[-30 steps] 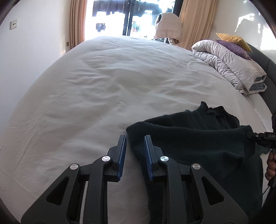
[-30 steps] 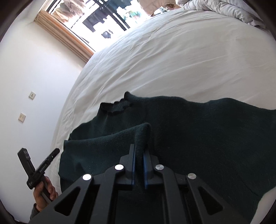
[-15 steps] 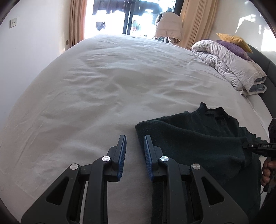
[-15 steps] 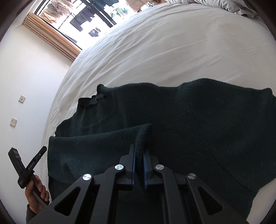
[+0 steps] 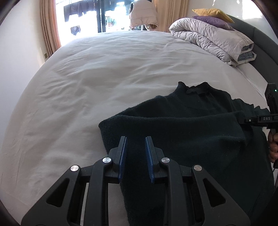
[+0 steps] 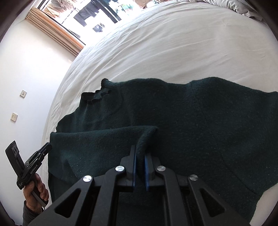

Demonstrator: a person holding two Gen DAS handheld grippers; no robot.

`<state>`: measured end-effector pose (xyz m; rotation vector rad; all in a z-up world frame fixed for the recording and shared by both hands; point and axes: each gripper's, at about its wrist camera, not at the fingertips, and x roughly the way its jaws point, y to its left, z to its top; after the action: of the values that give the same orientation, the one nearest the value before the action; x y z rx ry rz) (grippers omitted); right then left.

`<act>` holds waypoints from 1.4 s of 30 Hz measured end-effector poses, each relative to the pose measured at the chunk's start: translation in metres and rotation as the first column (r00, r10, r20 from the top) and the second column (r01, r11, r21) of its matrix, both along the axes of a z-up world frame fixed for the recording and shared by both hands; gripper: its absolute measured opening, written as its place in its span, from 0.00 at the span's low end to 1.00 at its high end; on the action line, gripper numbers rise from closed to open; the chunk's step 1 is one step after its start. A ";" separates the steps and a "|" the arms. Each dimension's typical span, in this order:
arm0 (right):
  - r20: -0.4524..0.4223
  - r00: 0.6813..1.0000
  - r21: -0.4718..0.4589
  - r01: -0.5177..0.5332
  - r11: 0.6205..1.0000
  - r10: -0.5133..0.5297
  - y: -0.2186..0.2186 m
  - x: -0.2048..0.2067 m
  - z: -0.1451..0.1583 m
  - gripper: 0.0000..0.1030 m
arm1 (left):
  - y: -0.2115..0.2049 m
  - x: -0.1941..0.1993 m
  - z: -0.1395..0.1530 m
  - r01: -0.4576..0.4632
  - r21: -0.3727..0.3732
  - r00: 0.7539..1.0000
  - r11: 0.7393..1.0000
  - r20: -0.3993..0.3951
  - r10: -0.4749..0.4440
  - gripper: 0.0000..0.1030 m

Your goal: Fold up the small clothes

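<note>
A dark green knit sweater (image 5: 191,125) lies on the white bed sheet (image 5: 104,78), its ruffled collar (image 5: 194,88) pointing toward the window. One side is folded over the body. My left gripper (image 5: 135,144) is open, its blue pads straddling the folded edge near the sweater's left corner, not closed on it. My right gripper (image 6: 139,153) is shut on the ribbed edge of the folded flap (image 6: 146,137) and holds it over the sweater body (image 6: 199,121). The right gripper also shows at the right edge of the left wrist view (image 5: 243,120).
A rolled grey duvet (image 5: 208,38) with purple and yellow pillows (image 5: 212,15) lies at the head of the bed by a dark headboard (image 5: 260,40). Window and curtains (image 5: 50,26) are beyond the bed's far side. A white wall (image 6: 26,69) runs along the left.
My left gripper has moved right, from beside the sweater's corner on the bare sheet to over its folded edge. My right gripper kept its hold and carried the flap further across the body.
</note>
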<state>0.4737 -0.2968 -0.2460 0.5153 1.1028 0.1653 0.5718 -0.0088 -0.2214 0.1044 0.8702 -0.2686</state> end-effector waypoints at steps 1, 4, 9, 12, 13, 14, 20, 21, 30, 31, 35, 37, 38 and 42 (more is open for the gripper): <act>-0.001 1.000 0.000 0.000 1.000 0.000 0.000 0.000 -0.001 0.09 | -0.001 -0.001 0.000 0.000 0.020 1.000 1.000 0.007 -0.001 0.20; -0.005 1.000 0.007 0.007 1.000 -0.007 0.000 0.001 -0.003 0.09 | -0.010 0.002 -0.004 0.016 0.096 1.000 0.995 0.006 -0.016 0.20; -0.007 1.000 0.007 0.016 1.000 -0.016 -0.004 0.001 -0.005 0.09 | -0.018 0.016 -0.038 0.004 0.267 0.999 0.964 -0.032 0.005 0.20; -0.007 1.000 0.024 0.027 0.999 -0.026 -0.012 -0.001 -0.007 0.12 | -0.003 0.014 -0.038 -0.018 0.186 1.000 0.982 -0.014 0.021 0.22; -0.006 0.999 0.034 0.031 0.999 -0.031 -0.014 -0.003 -0.007 0.16 | -0.003 0.013 -0.038 -0.014 0.190 1.000 0.982 -0.015 0.018 0.23; -0.004 0.999 0.034 0.040 0.999 -0.040 -0.016 -0.005 -0.005 0.18 | -0.003 0.013 -0.037 -0.010 0.198 1.000 0.980 -0.015 0.013 0.23; 0.112 0.994 -0.031 0.016 0.999 -0.012 0.008 -0.014 0.030 0.21 | -0.001 0.009 -0.038 -0.014 0.197 1.000 0.980 -0.004 0.015 0.22; 0.126 0.992 -0.031 -0.012 0.999 0.016 0.017 -0.014 0.034 0.21 | -0.001 0.009 -0.038 -0.017 0.192 1.000 0.981 -0.004 0.018 0.22; 0.049 0.997 -0.169 0.072 0.983 -0.064 0.006 -0.004 0.011 0.21 | 0.007 0.010 -0.041 -0.020 0.162 1.000 0.987 0.000 0.020 0.23; 0.036 0.993 -0.197 0.118 0.973 -0.114 -0.004 -0.005 0.009 0.21 | 0.007 0.010 -0.041 -0.021 0.165 1.000 0.986 0.002 0.021 0.23; 0.090 0.987 -0.241 0.153 0.958 -0.135 -0.006 -0.018 0.028 0.19 | 0.004 0.009 -0.042 -0.023 0.183 1.000 0.983 0.016 0.020 0.23; 0.143 0.988 -0.159 0.088 0.983 -0.065 0.008 -0.021 0.039 0.19 | 0.001 0.008 -0.043 -0.024 0.195 1.000 0.981 0.021 0.020 0.23; 0.168 0.986 -0.090 0.028 0.996 -0.013 0.023 -0.022 0.044 0.19 | 0.001 0.008 -0.043 -0.024 0.202 1.000 0.979 0.022 0.020 0.23; 0.151 0.973 0.011 -0.179 0.984 0.176 0.077 -0.016 0.030 0.19 | -0.001 0.008 -0.042 -0.024 0.201 1.000 0.979 0.019 0.021 0.23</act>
<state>0.4574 -0.2197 -0.2157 0.4182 1.0000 0.3688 0.5797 -0.0095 -0.2636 0.2841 0.8802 -0.1575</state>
